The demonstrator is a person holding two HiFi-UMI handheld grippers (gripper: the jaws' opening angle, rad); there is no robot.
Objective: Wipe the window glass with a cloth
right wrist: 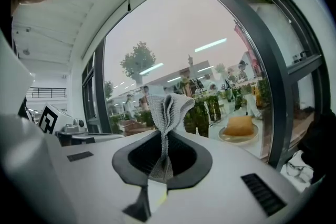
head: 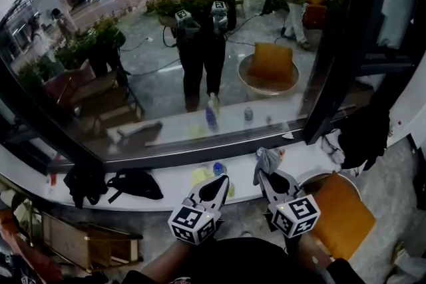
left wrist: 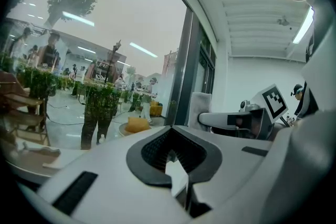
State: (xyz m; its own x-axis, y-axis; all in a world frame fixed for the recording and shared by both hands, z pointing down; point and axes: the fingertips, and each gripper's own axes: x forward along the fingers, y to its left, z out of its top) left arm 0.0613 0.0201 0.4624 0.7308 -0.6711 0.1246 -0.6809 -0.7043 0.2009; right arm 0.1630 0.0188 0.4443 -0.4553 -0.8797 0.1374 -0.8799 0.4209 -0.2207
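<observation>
A person stands at a large window glass pane (head: 200,56) set in a dark metal frame (head: 331,76), a two-jaw tool in each hand. The right gripper (right wrist: 165,140) is clamped on a grey knitted cloth (right wrist: 167,106). The fabric is pinched in a narrow fold between the dark pads and fans out beyond the tips, standing upright in front of the glass. From the head view, the cloth shows over the white window sill (head: 166,179), just below the frame's bottom rail and to the right of the other tool. Whether it touches the glass cannot be told.

The left gripper (left wrist: 169,132) is held just beside it, to the left – its jaws are together, with nothing between them. It too points towards the pane.

A black bag (head: 136,183) lies on the sill to the left – an orange-cushioned round chair (head: 339,215) stands on the near right.
</observation>
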